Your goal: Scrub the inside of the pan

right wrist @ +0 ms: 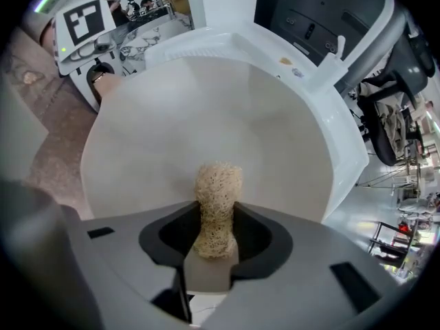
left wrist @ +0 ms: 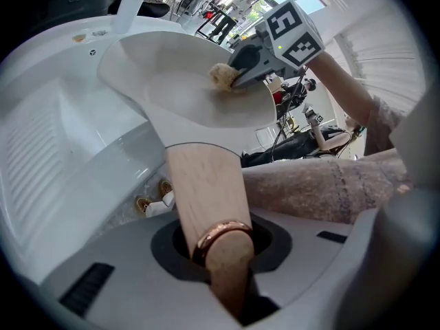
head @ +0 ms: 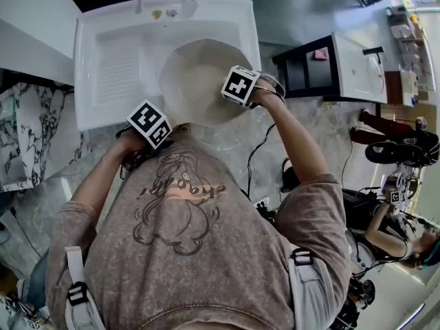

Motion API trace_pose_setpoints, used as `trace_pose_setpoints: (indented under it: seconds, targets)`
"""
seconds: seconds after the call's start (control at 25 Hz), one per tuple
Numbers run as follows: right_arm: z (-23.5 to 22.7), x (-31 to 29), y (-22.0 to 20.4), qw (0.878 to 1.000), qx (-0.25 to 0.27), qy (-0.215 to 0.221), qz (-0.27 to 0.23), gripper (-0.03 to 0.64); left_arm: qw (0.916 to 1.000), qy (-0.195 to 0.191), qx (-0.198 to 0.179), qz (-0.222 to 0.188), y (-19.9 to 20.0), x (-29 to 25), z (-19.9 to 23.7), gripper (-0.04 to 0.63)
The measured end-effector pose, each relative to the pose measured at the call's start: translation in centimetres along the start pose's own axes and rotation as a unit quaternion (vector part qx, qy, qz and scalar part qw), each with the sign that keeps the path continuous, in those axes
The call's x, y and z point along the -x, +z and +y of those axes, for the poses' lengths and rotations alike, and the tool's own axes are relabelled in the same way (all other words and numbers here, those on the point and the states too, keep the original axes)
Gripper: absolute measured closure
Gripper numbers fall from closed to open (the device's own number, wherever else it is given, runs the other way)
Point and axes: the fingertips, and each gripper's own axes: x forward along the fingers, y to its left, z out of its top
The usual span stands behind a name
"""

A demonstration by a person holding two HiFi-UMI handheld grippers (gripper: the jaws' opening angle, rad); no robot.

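1. Your left gripper (left wrist: 227, 256) has its jaws clamped on the pale wooden handle (left wrist: 205, 188) of the cream round pan (head: 196, 81), close to the handle's copper ring (left wrist: 221, 234).
2. The pan hangs tilted over the white sink (head: 110, 67), with its inside turned toward you.
3. Your right gripper (right wrist: 213, 236) has its jaws closed on a tan fibrous scrub pad (right wrist: 218, 194), whose tip meets the pan's inner wall.
4. The pan is stiff and probably front-heavy on that long handle, so it may twist; keep the hold firm and near the bowl.
5. The smooth lining looks slippery, though I cannot tell whether it is wet.
6. The pad is soft and springy, so it will bend; press lightly in short strokes.
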Motion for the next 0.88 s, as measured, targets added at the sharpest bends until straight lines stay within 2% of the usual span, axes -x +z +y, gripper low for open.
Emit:
trace_pose_setpoints:
  seconds: [0.08, 0.2, 0.36, 0.48, 0.6, 0.88]
  targets:
    - [1.2, -0.4, 0.6, 1.000, 0.010, 0.020, -0.009, 0.463, 1.0000, 0.000, 0.001, 0.000, 0.1, 0.1, -0.1, 0.508]
    - [2.3, -0.3, 0.5, 0.999, 0.029, 0.023, 0.012, 0.463, 1.0000, -0.001, 0.002, 0.002, 0.1, 0.2, -0.2, 0.509]
    - [4.1, -1.5, 2.4, 0.997, 0.067, 0.043, -0.003, 0.464, 1.0000, -0.002, 0.003, 0.002, 0.2, 0.2, -0.2, 0.509]
    - [5.0, -1.8, 2.8, 0.996, 0.073, 0.048, 0.010, 0.464, 1.0000, -0.004, 0.006, 0.000, 0.2, 0.1, -0.2, 0.509]
    - [5.8, -2.5, 4.5, 0.994, 0.092, 0.053, -0.008, 0.463, 1.0000, -0.004, 0.007, -0.001, 0.1, 0.1, -0.3, 0.509]
    - [7.3, -2.2, 5.8, 0.993, 0.098, 0.063, -0.010, 0.463, 1.0000, -0.005, 0.008, -0.002, 0.2, -0.1, -0.4, 0.509]
